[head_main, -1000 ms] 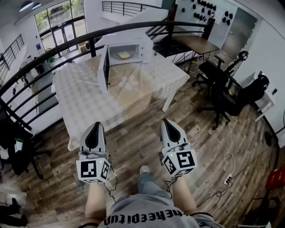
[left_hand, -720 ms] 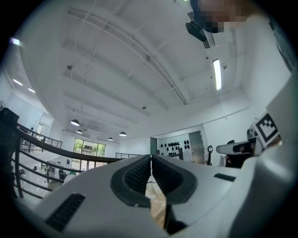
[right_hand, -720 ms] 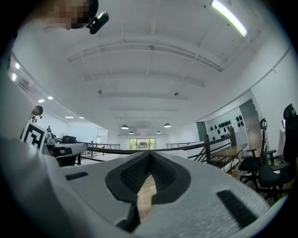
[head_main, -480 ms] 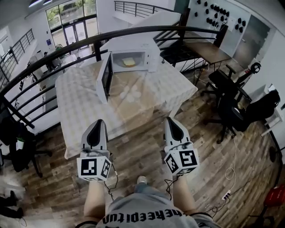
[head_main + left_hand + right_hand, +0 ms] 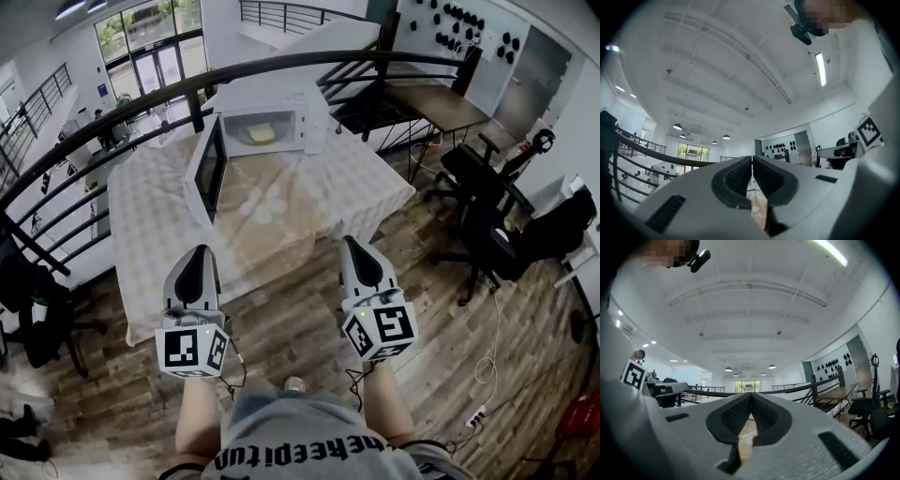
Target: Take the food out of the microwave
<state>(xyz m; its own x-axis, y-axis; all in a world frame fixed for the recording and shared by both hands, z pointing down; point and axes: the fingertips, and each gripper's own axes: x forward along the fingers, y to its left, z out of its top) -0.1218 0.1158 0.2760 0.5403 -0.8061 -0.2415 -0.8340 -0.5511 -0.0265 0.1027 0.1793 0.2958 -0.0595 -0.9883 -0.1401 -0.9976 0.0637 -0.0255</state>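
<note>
Upside-down lettering on the grey shirt (image 5: 309, 450) is too warped to read; each gripper's cube bears only square markers. The left gripper (image 5: 200, 253) and right gripper (image 5: 354, 248) both have jaws pressed together on nothing. Well ahead of them (past the checked table (image 5: 159, 225)), the food (image 5: 262, 135) lies inside the open-doored microwave (image 5: 281, 98).

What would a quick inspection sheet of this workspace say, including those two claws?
Surface: table with checked cloth, carrying the microwave.
Job's things: microwave, door open; food lying inside.
Clutter: nothing seen.
Grippers: left claw and right claw both shut, empty, short of the table.
Cables: loose cable on the wooden floor at right.
Surroundings: curved railing, office chairs, wooden desk.
</note>
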